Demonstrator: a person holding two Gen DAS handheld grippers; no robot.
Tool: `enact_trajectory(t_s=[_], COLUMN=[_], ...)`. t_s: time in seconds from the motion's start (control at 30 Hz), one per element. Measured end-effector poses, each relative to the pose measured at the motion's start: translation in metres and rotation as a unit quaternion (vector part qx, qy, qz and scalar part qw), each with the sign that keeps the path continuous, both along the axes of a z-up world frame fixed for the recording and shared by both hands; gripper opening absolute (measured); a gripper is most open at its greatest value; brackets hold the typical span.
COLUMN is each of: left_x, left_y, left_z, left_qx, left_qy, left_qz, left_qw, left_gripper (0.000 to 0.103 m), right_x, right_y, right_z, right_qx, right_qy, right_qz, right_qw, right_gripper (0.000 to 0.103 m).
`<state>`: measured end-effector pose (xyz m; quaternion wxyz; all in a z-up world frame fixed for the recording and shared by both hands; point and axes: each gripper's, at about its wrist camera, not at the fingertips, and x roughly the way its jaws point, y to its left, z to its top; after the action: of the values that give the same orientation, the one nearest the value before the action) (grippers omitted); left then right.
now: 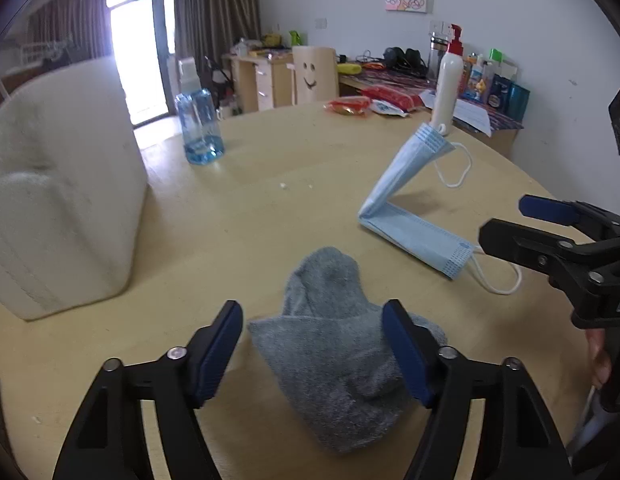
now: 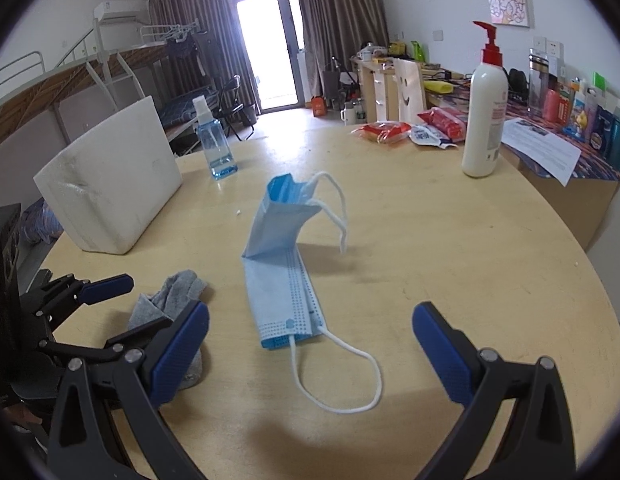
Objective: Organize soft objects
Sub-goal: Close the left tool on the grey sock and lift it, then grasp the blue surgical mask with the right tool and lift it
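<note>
A grey sock (image 1: 338, 360) lies crumpled on the round wooden table (image 1: 269, 208), between the blue pads of my left gripper (image 1: 312, 354). The right pad touches the sock and the left pad stands clear of it, so the jaws are open. A light blue face mask (image 2: 281, 280) lies folded, with its far half standing up and its white ear loops hanging loose. My right gripper (image 2: 312, 354) is open just short of the mask's near end, with one ear loop between its fingers. The right wrist view shows the sock (image 2: 177, 288) and the left gripper (image 2: 145, 308) at the left.
A white foam block (image 1: 57, 200) stands at the left and a blue spray bottle (image 1: 199, 128) behind it. A white pump bottle (image 2: 484, 120) and red snack packets (image 2: 390, 130) sit at the far right. The table's edge curves close on the right.
</note>
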<state>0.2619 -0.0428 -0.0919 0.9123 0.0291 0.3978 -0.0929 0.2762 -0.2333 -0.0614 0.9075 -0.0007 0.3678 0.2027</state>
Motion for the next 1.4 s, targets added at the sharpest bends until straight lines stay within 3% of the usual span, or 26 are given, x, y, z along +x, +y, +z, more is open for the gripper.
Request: enact_trajectory(t_s=[0.13,0.4,0.6,0.87,0.97,1.13,1.4], left_x=[0.000,0.002,0.001,-0.001,-0.002,-0.002,-0.003], left_y=[0.001,0.003,0.005,0.013,0.014,0.016,0.019], left_z=[-0.003,-0.005,-0.005,-0.003,-0.002,-0.001,0.001], left_qx=[-0.005,-0.001,-0.006,-0.034,-0.034,-0.046,-0.051], left_qy=[0.010,0.023,0.024,0.020,0.017,0.014,0.006], left_qz=[-0.005,0.002,-0.001,-0.007,-0.003,-0.004,-0.003], left_qw=[0.9999,0.9997,0.9997,0.9992,0.9993,0.9988,0.9987], left_gripper=[0.057,0.045,0.015,0.015,0.015,0.015,0.015], right_x=[0.003,0.009,0.017,0.023,0.026,0.032,0.030], right_y=[0.003,0.015,0.023,0.036,0.039,0.046,0.048], right_z=[-0.001,-0.003,-0.008,-0.012,-0.014,-0.024,-0.024], right_qx=[-0.008,-0.028,-0.045,-0.067,-0.075,-0.094,-0.104], right_qy=[0.005,0.013,0.025,0.033,0.039,0.058,0.051], right_qz=[0.006,0.025,0.033,0.046,0.046,0.055,0.060], right_qw=[1.000,0.999,0.998,0.996,0.995,0.992,0.991], right_gripper=[0.103,0.103,0.103,0.103,0.095,0.070,0.035])
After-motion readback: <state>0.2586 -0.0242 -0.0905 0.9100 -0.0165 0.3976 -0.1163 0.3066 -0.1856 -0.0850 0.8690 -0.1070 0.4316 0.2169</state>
